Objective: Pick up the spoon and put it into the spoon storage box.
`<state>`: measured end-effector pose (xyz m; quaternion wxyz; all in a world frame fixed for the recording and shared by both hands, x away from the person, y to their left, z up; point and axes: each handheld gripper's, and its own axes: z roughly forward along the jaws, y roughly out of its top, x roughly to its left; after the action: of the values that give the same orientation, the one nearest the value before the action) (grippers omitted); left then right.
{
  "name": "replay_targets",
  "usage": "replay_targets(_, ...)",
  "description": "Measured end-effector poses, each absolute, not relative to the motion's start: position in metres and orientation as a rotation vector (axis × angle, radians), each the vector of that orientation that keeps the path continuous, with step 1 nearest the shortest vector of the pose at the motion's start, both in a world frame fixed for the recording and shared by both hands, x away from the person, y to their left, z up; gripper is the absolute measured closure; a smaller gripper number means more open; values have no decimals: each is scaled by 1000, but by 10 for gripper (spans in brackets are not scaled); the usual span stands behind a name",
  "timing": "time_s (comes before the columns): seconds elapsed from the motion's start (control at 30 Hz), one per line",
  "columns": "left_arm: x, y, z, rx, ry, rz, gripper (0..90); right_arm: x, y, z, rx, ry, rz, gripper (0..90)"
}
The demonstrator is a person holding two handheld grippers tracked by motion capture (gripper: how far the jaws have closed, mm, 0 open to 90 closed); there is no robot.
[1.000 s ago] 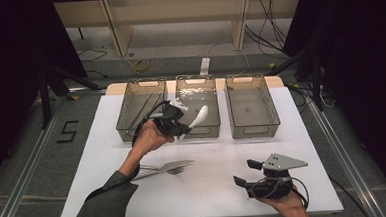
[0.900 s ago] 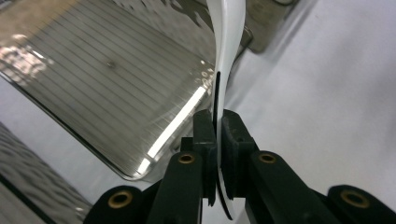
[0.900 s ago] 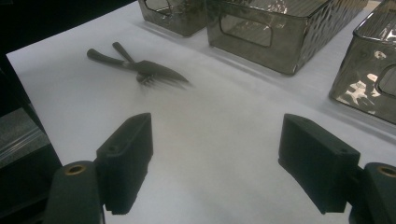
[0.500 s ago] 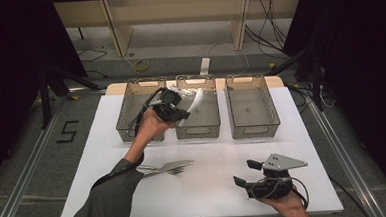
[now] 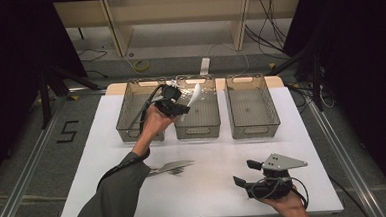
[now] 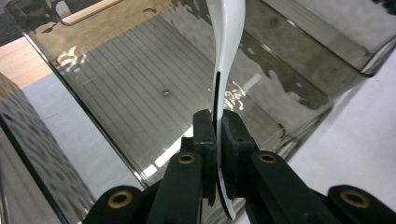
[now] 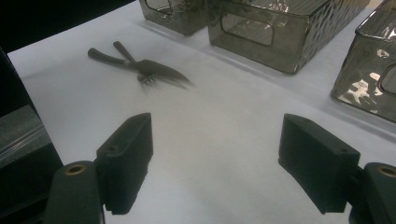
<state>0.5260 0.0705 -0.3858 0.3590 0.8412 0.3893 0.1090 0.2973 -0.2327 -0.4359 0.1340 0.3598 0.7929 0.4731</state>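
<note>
My left gripper (image 5: 183, 108) is shut on the handle of a white plastic spoon (image 5: 194, 94), held above the middle smoked-plastic bin (image 5: 198, 132). In the left gripper view the jaws (image 6: 218, 135) clamp the spoon (image 6: 229, 28) edge-on, its bowl end pointing out over the bin's ribbed floor (image 6: 140, 84). My right gripper (image 5: 245, 172) rests at the near right of the white table, open with nothing between its pads (image 7: 215, 168). A dark metal knife and fork (image 5: 171, 166) lie crossed on the table, seen ahead of the right gripper (image 7: 140, 67).
Three smoked-plastic bins stand in a row at the far side: left bin (image 5: 131, 111), middle bin, right bin (image 5: 253, 105). White table surface (image 5: 213, 152) lies between the bins and the cutlery. Dark floor and metal rails border the table.
The left hand has carried the spoon away from the person, from the bins' front edge to above the middle bin. The right gripper has stayed in place.
</note>
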Motion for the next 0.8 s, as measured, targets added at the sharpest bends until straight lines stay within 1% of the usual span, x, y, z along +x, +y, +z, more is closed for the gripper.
replay_targets(0.23, 531, 71, -393, 2153, 1046, 281, 855, 297, -233, -436, 1043, 2301, 1374, 269)
replay_targets(0.53, 533, 67, -402, 2176, 1065, 270, 853, 297, -232, -436, 1043, 2304, 1373, 270)
replay_targets(0.67, 535, 65, -405, 2206, 1068, 286, 852, 297, -233, -436, 1043, 2307, 1373, 270)
replay_targets(0.8, 536, 65, -408, 2196, 1071, 294, 850, 297, -233, -436, 1042, 2306, 1374, 270)
